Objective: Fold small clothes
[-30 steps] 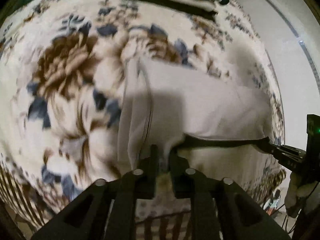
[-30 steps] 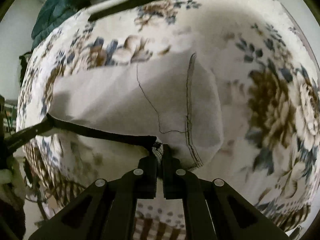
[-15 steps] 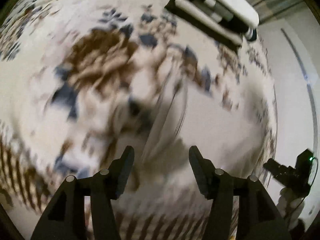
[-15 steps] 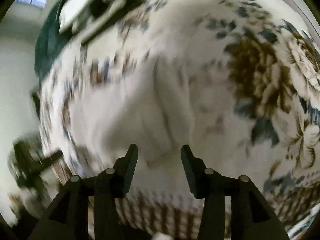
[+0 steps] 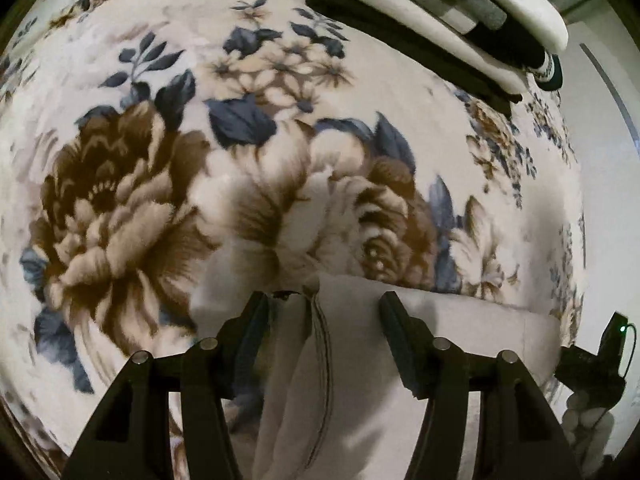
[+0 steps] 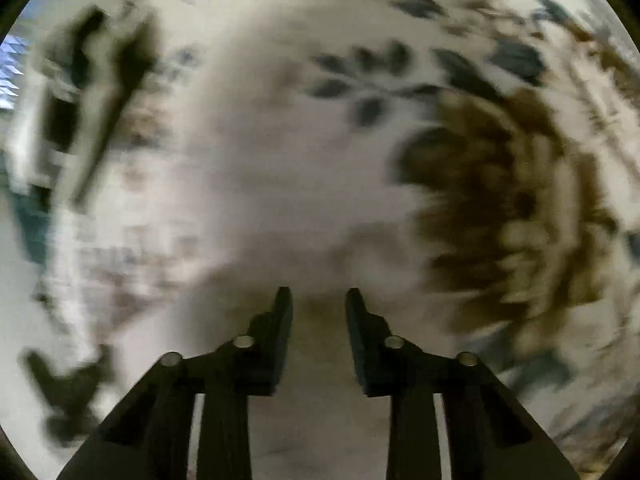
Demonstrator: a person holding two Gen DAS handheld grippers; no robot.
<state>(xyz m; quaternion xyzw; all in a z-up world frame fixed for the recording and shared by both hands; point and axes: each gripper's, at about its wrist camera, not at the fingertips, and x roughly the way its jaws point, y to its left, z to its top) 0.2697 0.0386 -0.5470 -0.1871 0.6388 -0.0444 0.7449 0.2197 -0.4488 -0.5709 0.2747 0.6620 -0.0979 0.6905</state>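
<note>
A small white garment (image 5: 360, 360) lies folded on the floral blanket (image 5: 160, 200), low in the left wrist view, with a stitched seam running down its middle. My left gripper (image 5: 322, 304) is open and empty, its jaws spread over the garment's far edge. My right gripper (image 6: 318, 300) is open and empty too. The right wrist view is heavily blurred; the pale cloth (image 6: 312, 420) shows between and below its fingers. The other gripper shows as a dark shape at the right edge of the left wrist view (image 5: 592, 364).
A stack of folded black and white clothes (image 5: 440, 12) lies at the far end of the blanket; it shows as a blur in the right wrist view (image 6: 80, 100). A white wall (image 5: 608, 160) borders the blanket on the right.
Both grippers held the garment's near edge a second ago, then opened and let it go. The garment now lies folded in half. Both grippers have moved forward over it.
</note>
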